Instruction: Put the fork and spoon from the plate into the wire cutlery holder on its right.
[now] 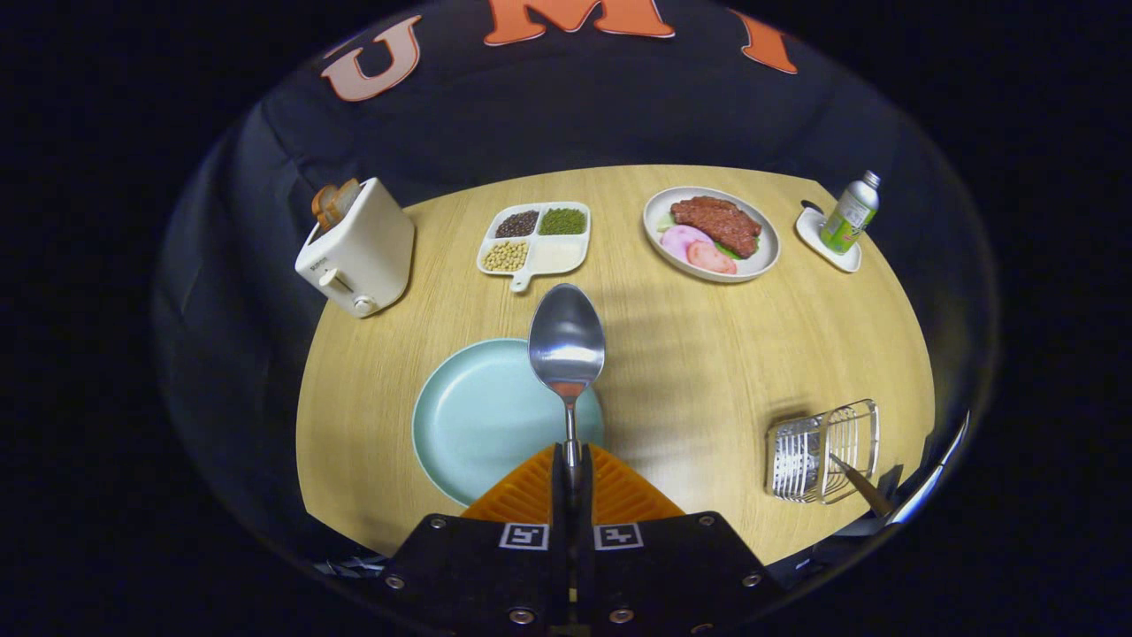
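My gripper (572, 464) is shut on the handle of a metal spoon (566, 341), whose bowl sticks out ahead of the fingers, raised above the table. Beneath it lies a pale blue plate (473, 416) with nothing else on it. The wire cutlery holder (822, 451) stands to the right near the table's front edge. A dark handle (858, 485), probably the fork's, leans out of the holder toward the front.
On the round wooden table (707, 354): a white toaster (358, 248) with bread at the far left, a divided dish of beans (535, 237), a plate of meat (712, 232), and a green bottle (849, 212) on a coaster at the far right.
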### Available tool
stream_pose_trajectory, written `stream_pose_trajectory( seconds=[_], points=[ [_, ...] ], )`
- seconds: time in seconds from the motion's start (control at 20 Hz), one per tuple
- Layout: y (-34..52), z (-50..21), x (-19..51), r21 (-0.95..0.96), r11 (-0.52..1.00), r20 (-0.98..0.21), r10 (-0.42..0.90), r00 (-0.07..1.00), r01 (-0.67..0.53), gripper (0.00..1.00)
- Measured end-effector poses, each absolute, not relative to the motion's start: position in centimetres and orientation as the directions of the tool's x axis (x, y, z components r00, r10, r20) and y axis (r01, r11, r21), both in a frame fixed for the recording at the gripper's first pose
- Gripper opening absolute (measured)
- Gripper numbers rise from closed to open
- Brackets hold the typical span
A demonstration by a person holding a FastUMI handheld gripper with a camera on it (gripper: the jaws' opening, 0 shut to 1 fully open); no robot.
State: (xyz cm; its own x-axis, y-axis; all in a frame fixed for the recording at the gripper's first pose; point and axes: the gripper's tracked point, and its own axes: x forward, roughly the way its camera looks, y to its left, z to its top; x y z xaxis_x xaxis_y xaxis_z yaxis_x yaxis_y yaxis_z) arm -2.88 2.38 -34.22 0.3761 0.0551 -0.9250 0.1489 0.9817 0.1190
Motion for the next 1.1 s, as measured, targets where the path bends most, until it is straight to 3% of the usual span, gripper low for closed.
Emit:
stream_pose_trajectory(
  seconds=[0.45,1.1],
  points=[
    [-8.5,-32.5,-7.4,0.087,0.95,-0.919,-0.04,0.393,0.301,0.04],
    [-14.3,-35.2,-13.8,0.028,0.961,-0.959,-0.052,0.279,0.275,0.04]
  ],
)
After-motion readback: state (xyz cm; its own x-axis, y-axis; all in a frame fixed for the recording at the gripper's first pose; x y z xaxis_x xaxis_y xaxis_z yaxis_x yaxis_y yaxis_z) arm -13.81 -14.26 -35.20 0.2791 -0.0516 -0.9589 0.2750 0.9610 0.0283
